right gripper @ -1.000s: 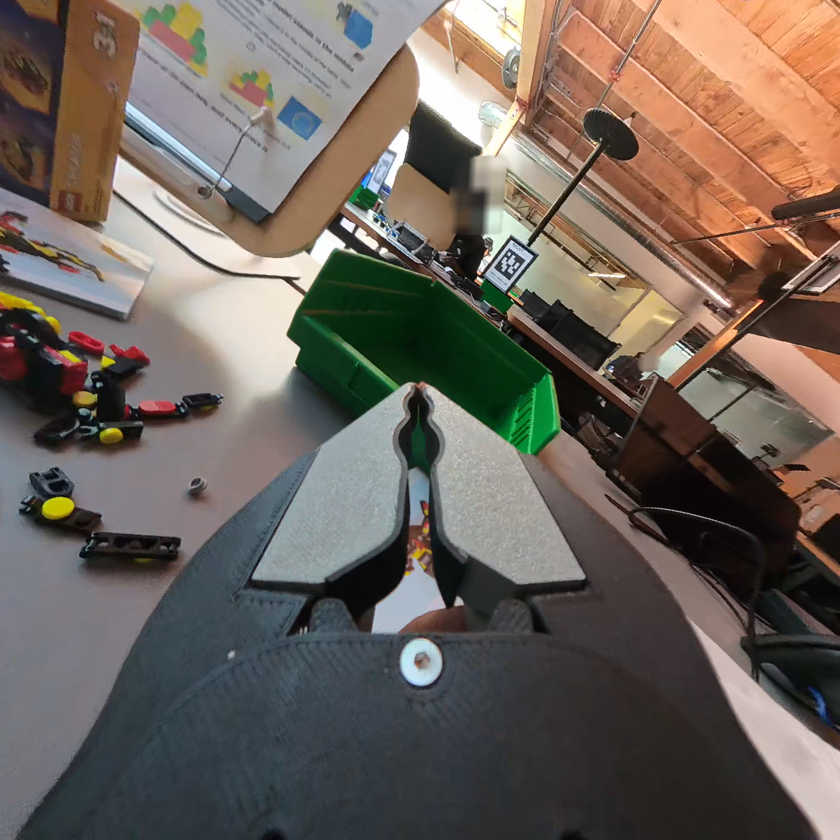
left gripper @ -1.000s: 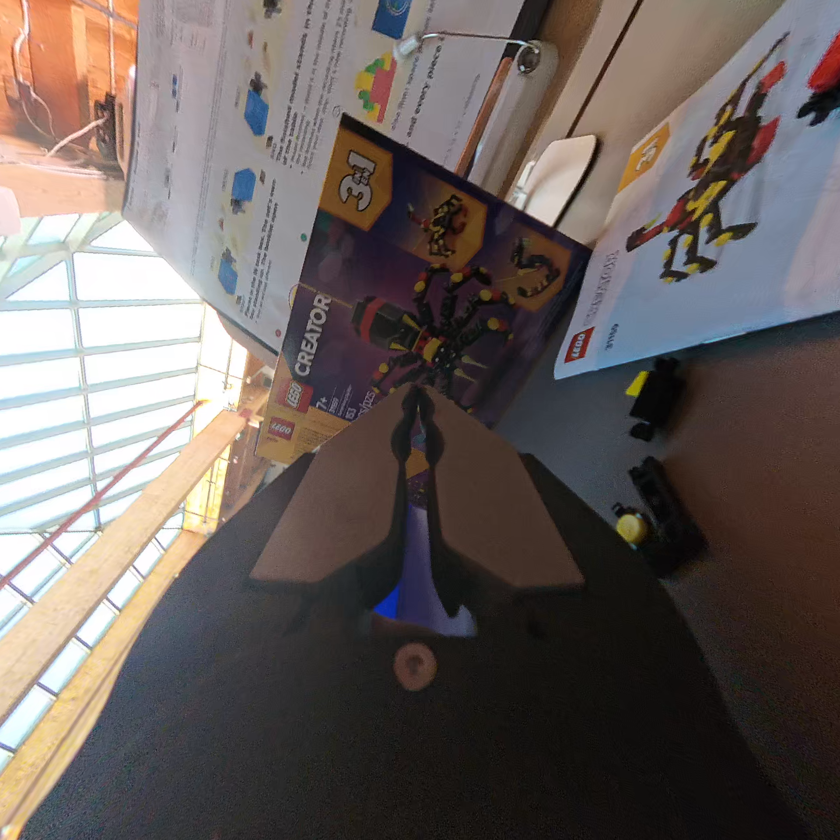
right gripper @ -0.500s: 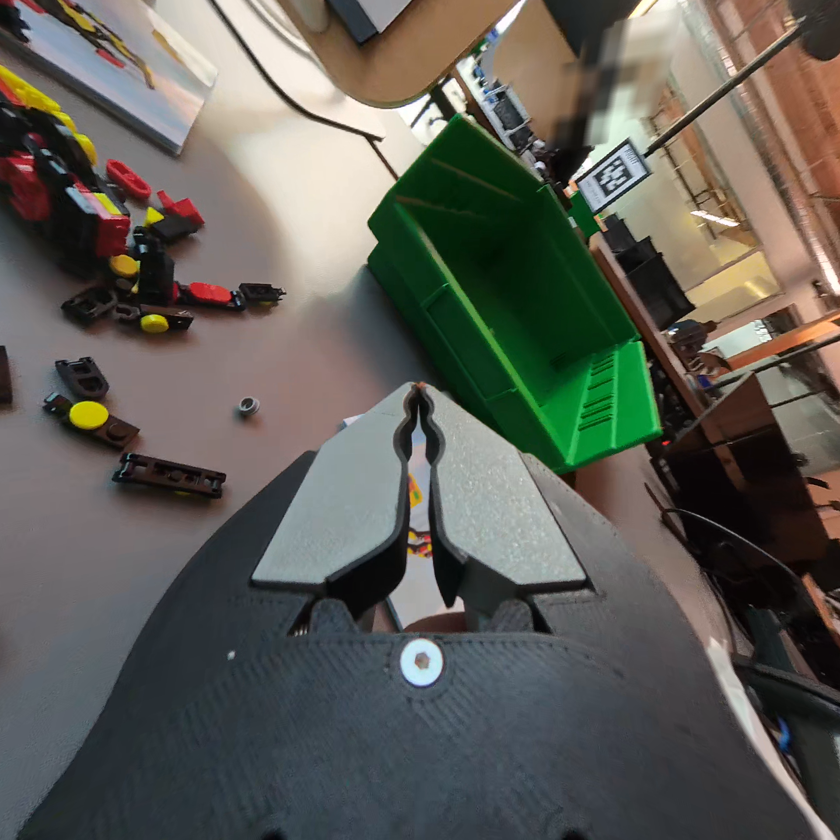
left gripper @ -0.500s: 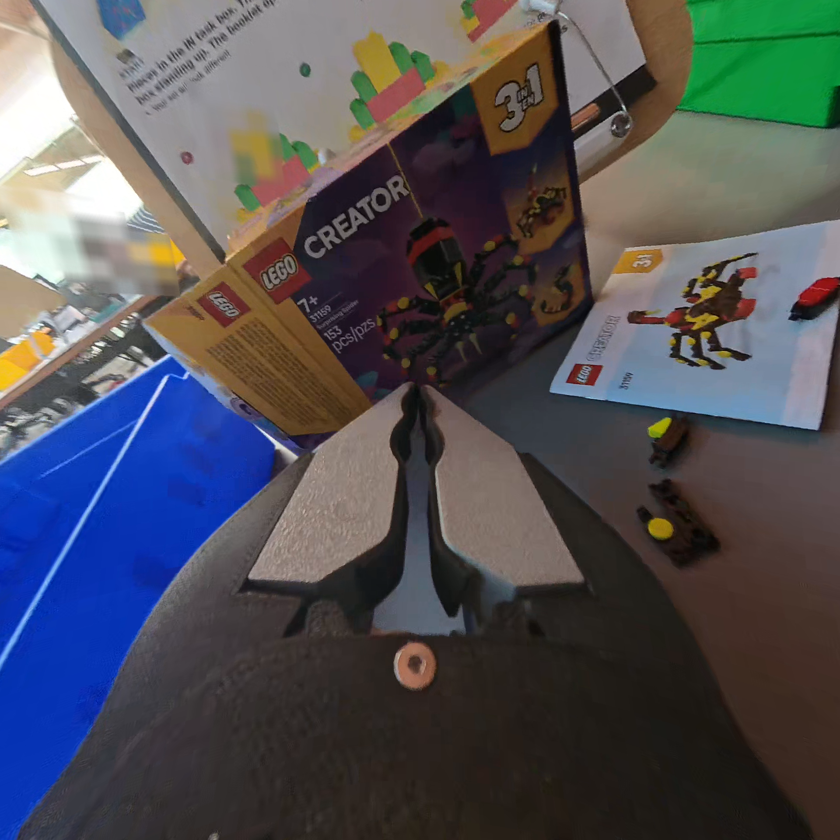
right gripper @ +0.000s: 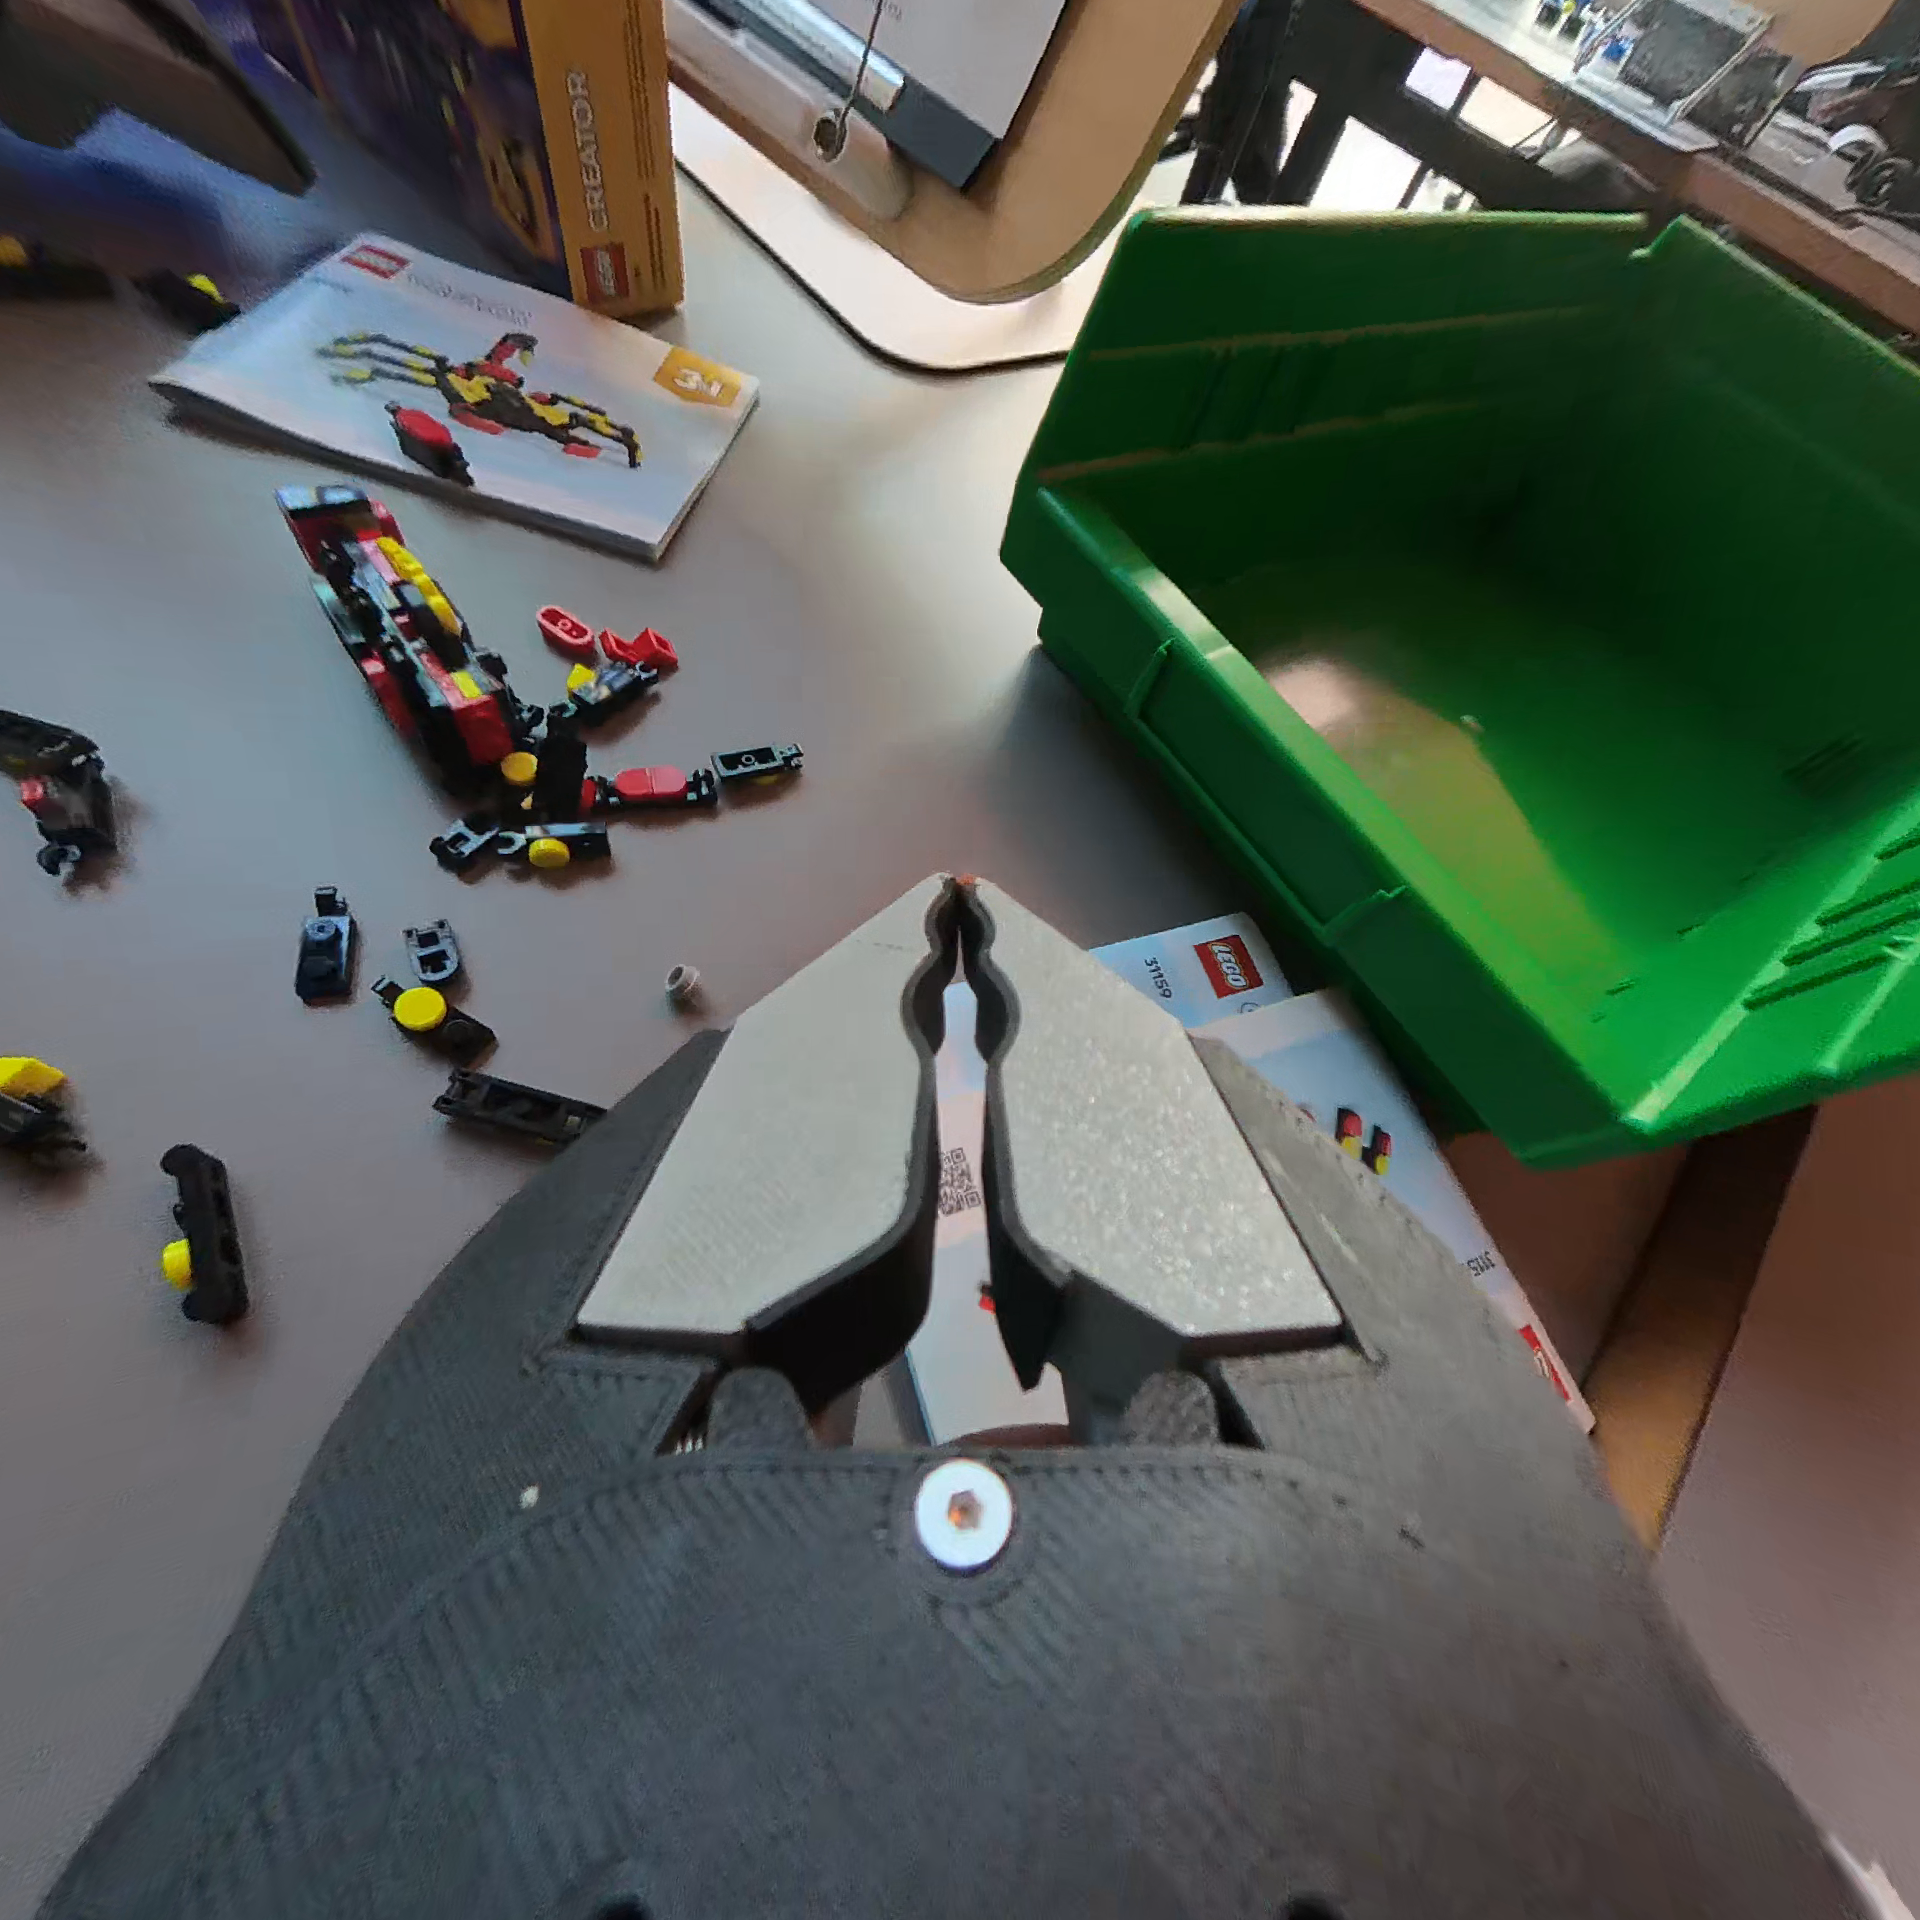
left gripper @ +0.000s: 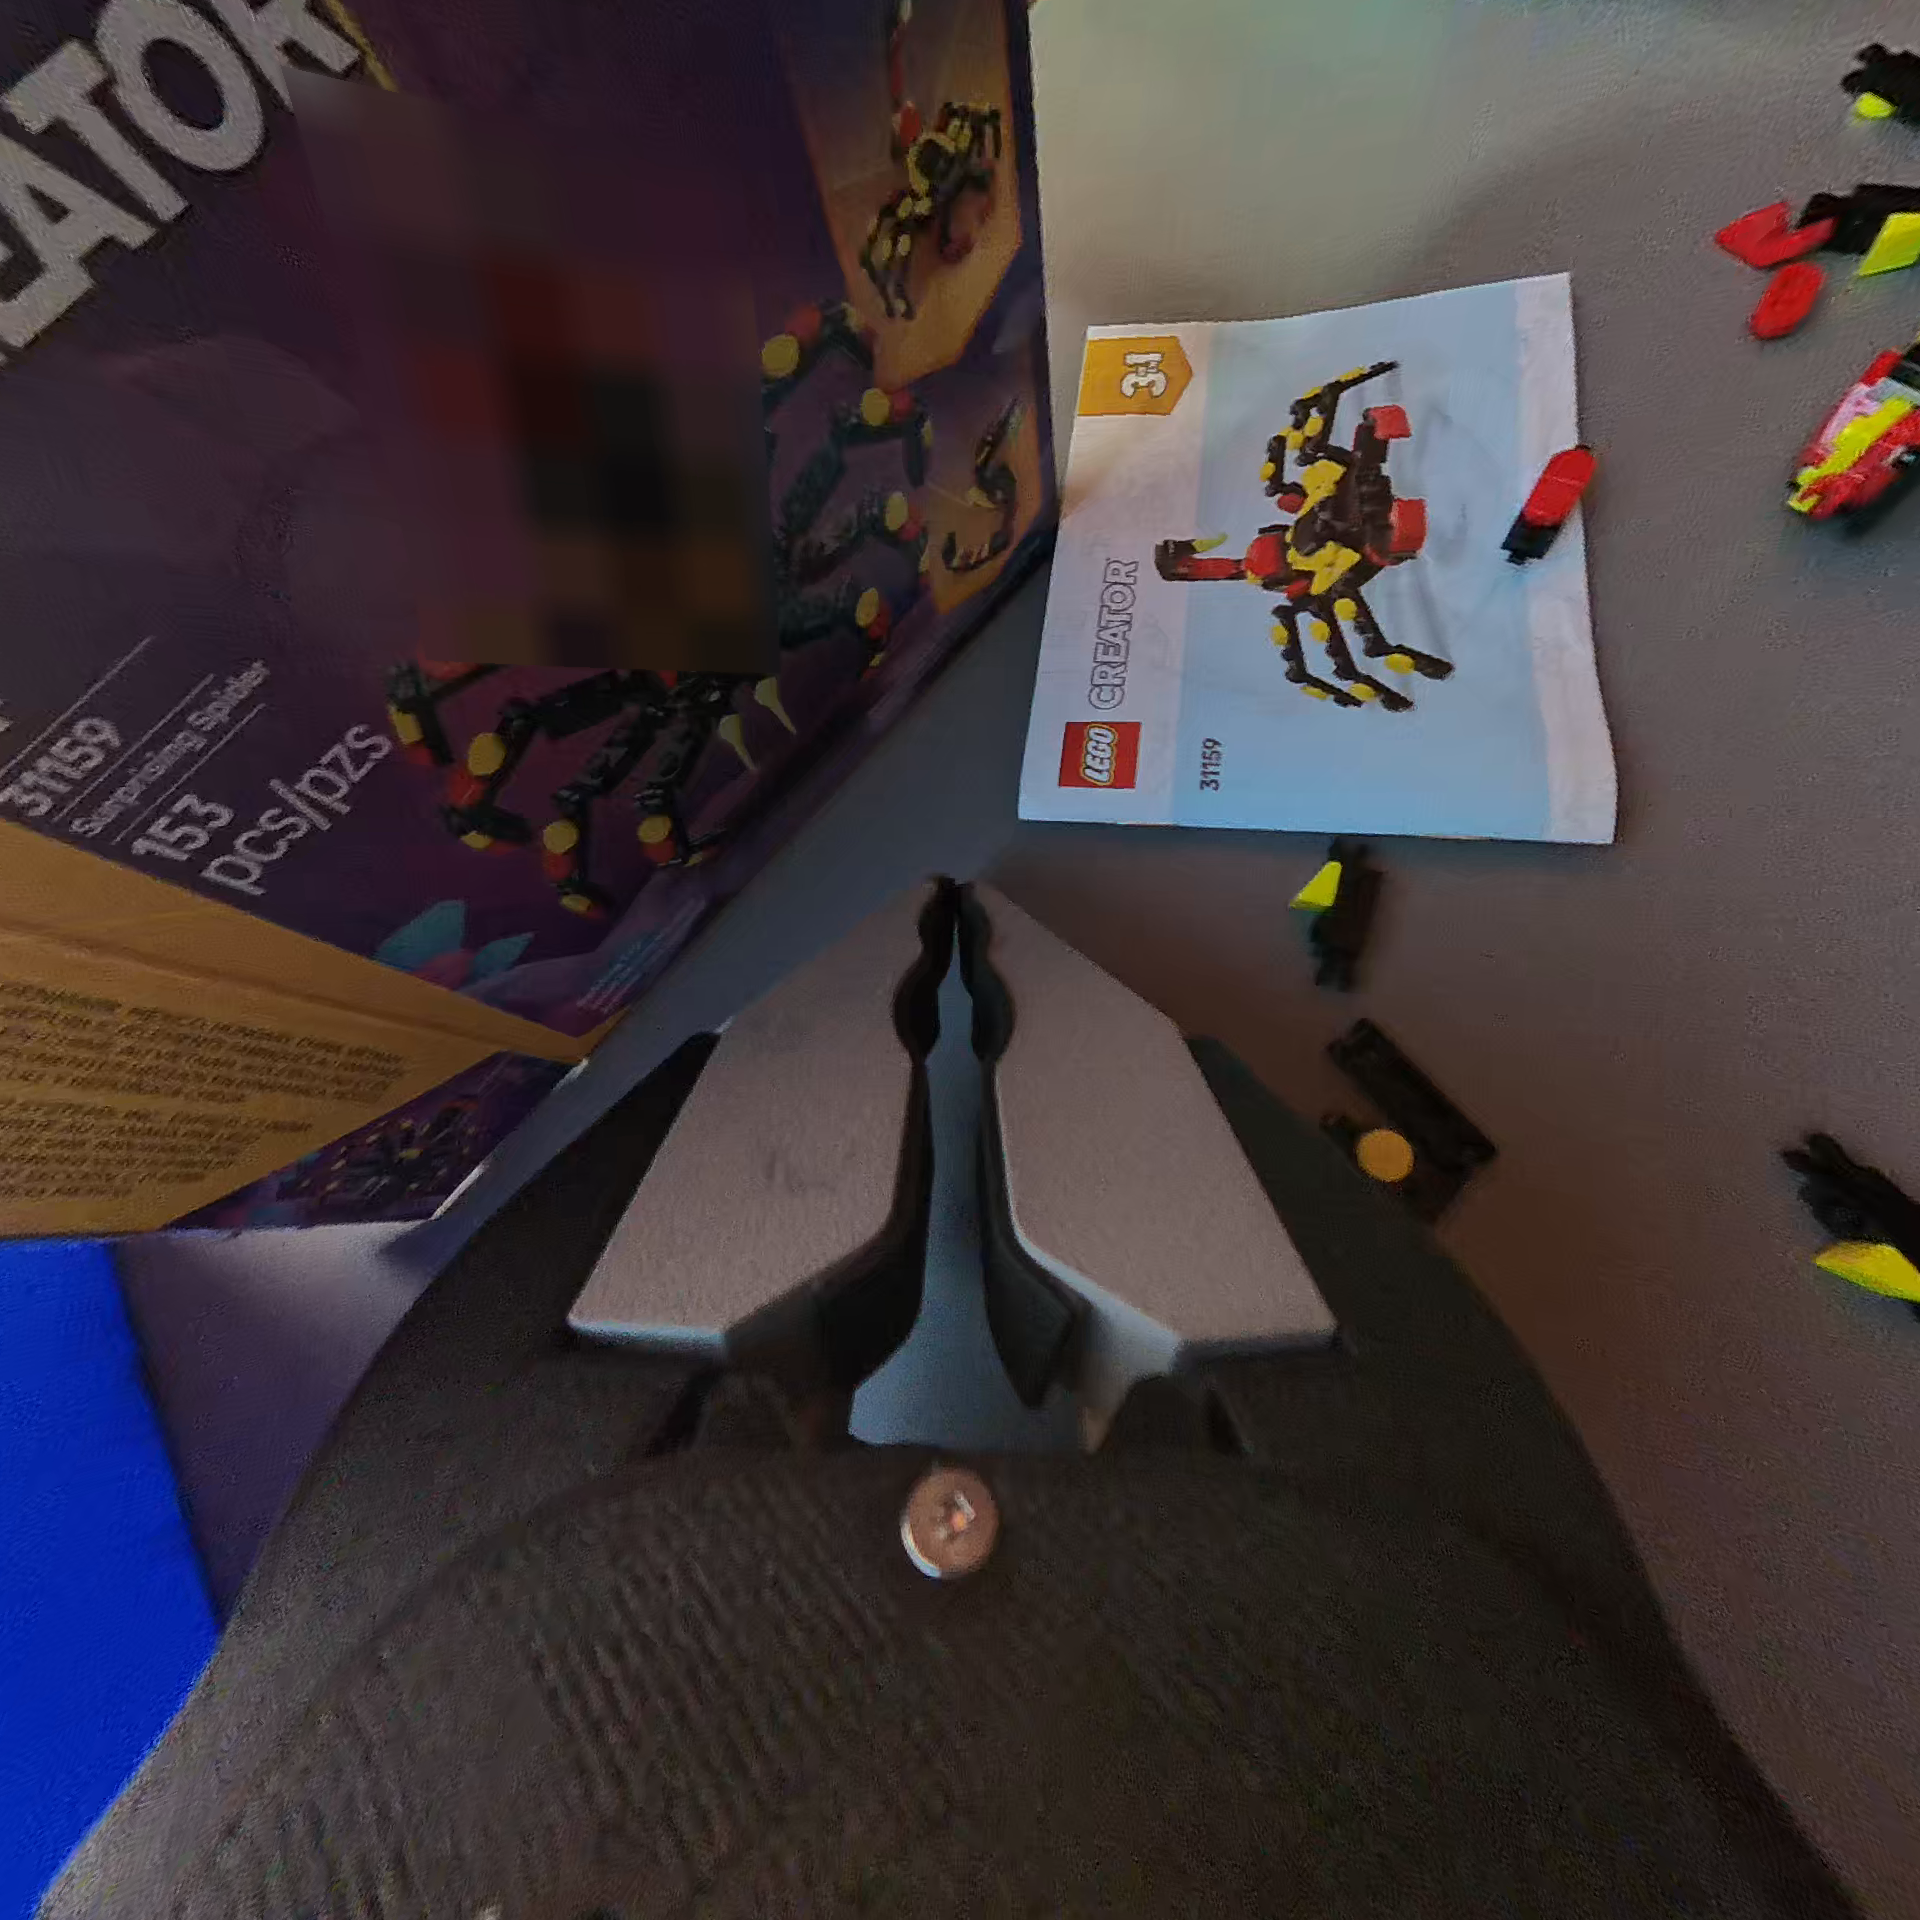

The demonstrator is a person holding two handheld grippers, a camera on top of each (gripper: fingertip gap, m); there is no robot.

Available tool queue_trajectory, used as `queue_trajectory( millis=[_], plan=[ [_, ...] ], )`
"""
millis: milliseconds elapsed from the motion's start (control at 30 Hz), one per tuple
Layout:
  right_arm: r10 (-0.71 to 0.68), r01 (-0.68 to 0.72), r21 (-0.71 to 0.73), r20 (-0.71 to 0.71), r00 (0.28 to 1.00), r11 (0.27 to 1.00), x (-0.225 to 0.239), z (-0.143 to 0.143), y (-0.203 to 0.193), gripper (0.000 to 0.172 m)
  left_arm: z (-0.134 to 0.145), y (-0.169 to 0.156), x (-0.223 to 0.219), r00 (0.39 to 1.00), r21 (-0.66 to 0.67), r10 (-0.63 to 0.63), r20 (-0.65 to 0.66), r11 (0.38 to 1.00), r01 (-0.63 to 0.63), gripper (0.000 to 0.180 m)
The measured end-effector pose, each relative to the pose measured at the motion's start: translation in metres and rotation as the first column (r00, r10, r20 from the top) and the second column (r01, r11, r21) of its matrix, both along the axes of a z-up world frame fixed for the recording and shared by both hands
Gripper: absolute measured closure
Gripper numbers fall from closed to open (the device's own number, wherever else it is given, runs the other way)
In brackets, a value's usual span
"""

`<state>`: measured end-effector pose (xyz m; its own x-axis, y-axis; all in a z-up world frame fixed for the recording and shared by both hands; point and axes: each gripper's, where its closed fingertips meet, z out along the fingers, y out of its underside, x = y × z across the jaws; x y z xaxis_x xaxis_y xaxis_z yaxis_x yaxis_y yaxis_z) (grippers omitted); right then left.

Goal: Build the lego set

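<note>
Left gripper (left gripper: 951,891) is seen closed on nothing above the table (left gripper: 1714,1039), with the purple box (left gripper: 520,520) standing just beyond. Right gripper (right gripper: 958,885) is likewise closed and bare over booklets (right gripper: 1340,1081) at the table's near edge. Loose bricks (right gripper: 540,769) are scattered further in, beside a green bin (right gripper: 1455,623).

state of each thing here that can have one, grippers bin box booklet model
left gripper: jaws shut, nothing held
right gripper: jaws shut, nothing held
green bin: empty, tilted
purple box: standing upright
booklet: closed, flat on table
red and black model: partly built, loose pieces around it
</note>
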<state>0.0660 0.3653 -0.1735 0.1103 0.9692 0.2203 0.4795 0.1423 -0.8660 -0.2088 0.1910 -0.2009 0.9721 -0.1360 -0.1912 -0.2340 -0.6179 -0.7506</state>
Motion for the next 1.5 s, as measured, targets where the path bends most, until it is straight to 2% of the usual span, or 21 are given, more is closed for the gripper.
queue_trajectory(
  millis=[33, 167, 367, 533, 700, 800, 967, 1067, 1133, 1233, 1333, 1400, 1500],
  plan=[
    [0.005, -0.005, 0.012, 0.024, 1.000, 1.000, -0.003, -0.003, 0.000, 0.172, -0.003, 0.001, 0.002, 1.000, -0.019, -0.017, 0.005, 1.000, 0.017, 0.180],
    [0.008, -0.011, 0.038, 0.070, 0.998, 0.999, -0.011, -0.010, 0.005, 0.172, -0.008, 0.005, 0.002, 0.998, -0.046, -0.038, -0.049, 0.998, 0.036, 0.180],
    [0.003, -0.005, 0.031, 0.063, 0.998, 0.999, -0.013, -0.009, 0.007, 0.172, -0.008, 0.006, 0.005, 0.998, -0.056, -0.059, 0.028, 0.997, 0.061, 0.180],
    [-0.019, 0.016, 0.052, 0.056, 0.998, 0.999, -0.013, -0.008, 0.010, 0.172, -0.006, 0.004, 0.015, 0.990, -0.046, -0.127, 0.056, 0.991, 0.130, 0.180],
    [0.002, -0.007, 0.035, 0.144, 0.990, 0.999, -0.014, -0.021, 0.008, 0.172, -0.008, 0.003, 0.018, 0.987, -0.062, -0.149, 0.065, 0.986, 0.153, 0.180],
    [-0.012, 0.003, 0.059, 0.142, 0.990, 0.998, -0.014, -0.021, 0.009, 0.172, -0.008, 0.002, 0.020, 0.986, -0.055, -0.166, 0.017, 0.984, 0.167, 0.180],
    [-0.097, 0.091, 0.109, 0.047, 0.994, 0.990, -0.010, -0.005, 0.021, 0.172, -0.008, 0.001, 0.023, 0.977, -0.038, -0.191, -0.099, 0.981, 0.188, 0.180],
    [-0.224, 0.249, 0.242, -0.124, 0.967, 0.938, 0.000, 0.022, 0.034, 0.172, -0.007, 0.001, 0.023, 0.970, -0.027, -0.190, -0.151, 0.982, 0.188, 0.180],
    [-0.248, 0.293, 0.291, -0.183, 0.951, 0.911, 0.005, 0.031, 0.034, 0.172, -0.001, 0.001, 0.025, 0.970, 0.008, -0.196, -0.143, 0.980, 0.199, 0.180],
    [-0.262, 0.289, 0.404, -0.122, 0.957, 0.868, 0.000, 0.023, 0.032, 0.172, 0.009, 0.000, 0.028, 0.973, 0.073, -0.209, -0.098, 0.973, 0.217, 0.180],
    [-0.274, 0.252, 0.527, -0.037, 0.961, 0.812, -0.006, 0.012, 0.028, 0.172, 0.015, -0.003, 0.033, 0.961, 0.116, -0.235, -0.144, 0.961, 0.252, 0.180],
    [-0.271, 0.244, 0.590, -0.045, 0.962, 0.769, -0.008, 0.014, 0.023, 0.172, 0.022, -0.005, 0.036, 0.953, 0.163, -0.237, -0.189, 0.949, 0.269, 0.180],
    [-0.290, 0.276, 0.597, -0.076, 0.954, 0.753, -0.010, 0.020, 0.022, 0.172, 0.033, -0.006, 0.036, 0.949, 0.242, -0.214, -0.232, 0.932, 0.270, 0.180]
  ],
)
